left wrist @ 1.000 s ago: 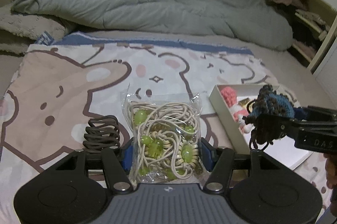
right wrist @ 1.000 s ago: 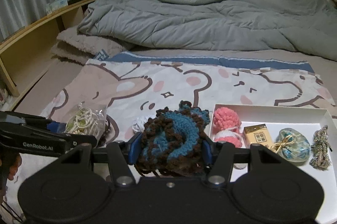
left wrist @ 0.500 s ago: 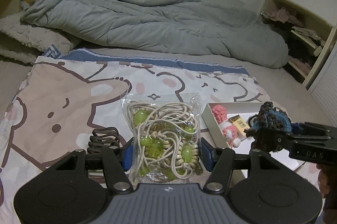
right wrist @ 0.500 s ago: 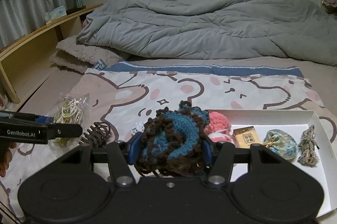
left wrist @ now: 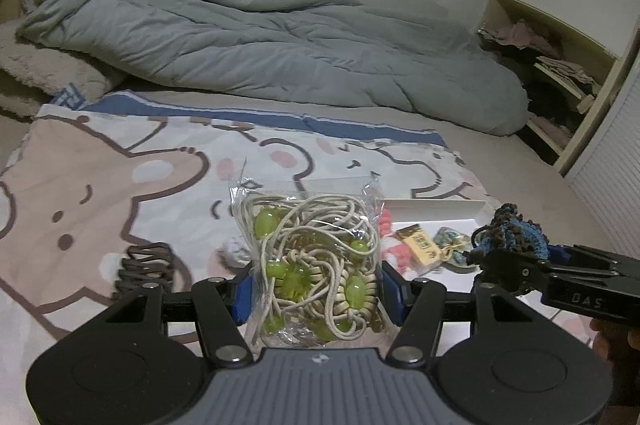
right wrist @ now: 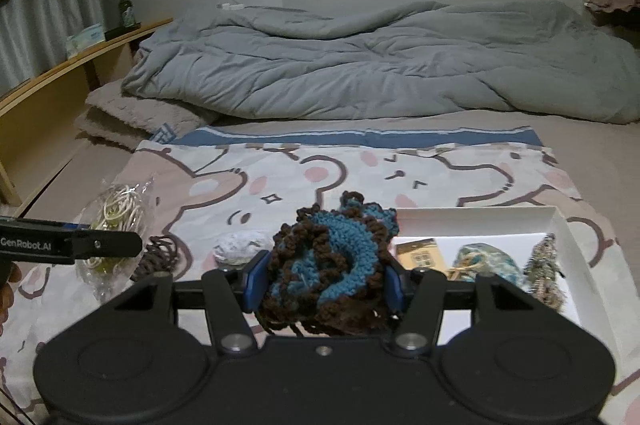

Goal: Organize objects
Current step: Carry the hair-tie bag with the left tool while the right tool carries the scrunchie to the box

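Above a cartoon bedspread, the left gripper clamps a bag of beaded cord and the right gripper squeezes a crocheted scrunchie (both lifted, likely headed for the white tray).

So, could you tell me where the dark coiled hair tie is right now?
In the right wrist view, the dark coiled hair tie lies on the cartoon blanket, lower left, beside the small white bundle.

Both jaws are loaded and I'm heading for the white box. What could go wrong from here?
The clear bag of beaded cord is pinched low in the left gripper; its slick plastic could slip. The crocheted piece in the right gripper trails loose yarn loops that might snag. The white box is already crowded, so landing space is tight.
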`<state>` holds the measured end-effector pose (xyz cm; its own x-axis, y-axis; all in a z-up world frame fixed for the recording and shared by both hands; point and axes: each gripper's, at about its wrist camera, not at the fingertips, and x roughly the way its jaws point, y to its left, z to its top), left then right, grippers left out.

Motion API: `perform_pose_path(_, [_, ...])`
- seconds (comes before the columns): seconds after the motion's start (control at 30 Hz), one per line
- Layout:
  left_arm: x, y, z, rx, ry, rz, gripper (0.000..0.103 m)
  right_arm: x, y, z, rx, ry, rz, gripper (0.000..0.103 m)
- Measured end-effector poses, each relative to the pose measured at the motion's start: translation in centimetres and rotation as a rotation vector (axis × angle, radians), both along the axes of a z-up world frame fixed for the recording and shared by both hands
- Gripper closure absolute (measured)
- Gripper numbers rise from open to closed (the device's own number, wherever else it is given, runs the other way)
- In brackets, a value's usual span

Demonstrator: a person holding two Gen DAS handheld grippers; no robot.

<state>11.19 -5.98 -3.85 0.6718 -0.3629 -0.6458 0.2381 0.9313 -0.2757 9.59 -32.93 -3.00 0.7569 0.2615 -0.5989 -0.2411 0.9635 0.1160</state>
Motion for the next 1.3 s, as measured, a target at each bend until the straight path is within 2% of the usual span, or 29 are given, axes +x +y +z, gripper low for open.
perform_pose_path(0.63, [1.3, -6.8, -0.8, 0.004, 0.001, -0.089, 0.042, -0.3, -7.0, -1.0, -0.028, 0.015, -0.16, 0.045])
perform_pose_path(1.3, [2.2, -15.3, -3.3, 0.036, 0.014, -0.199, 0.042, -0.6, -13.6, -2.5, -0.038, 0.041, -0.291, 0.045])
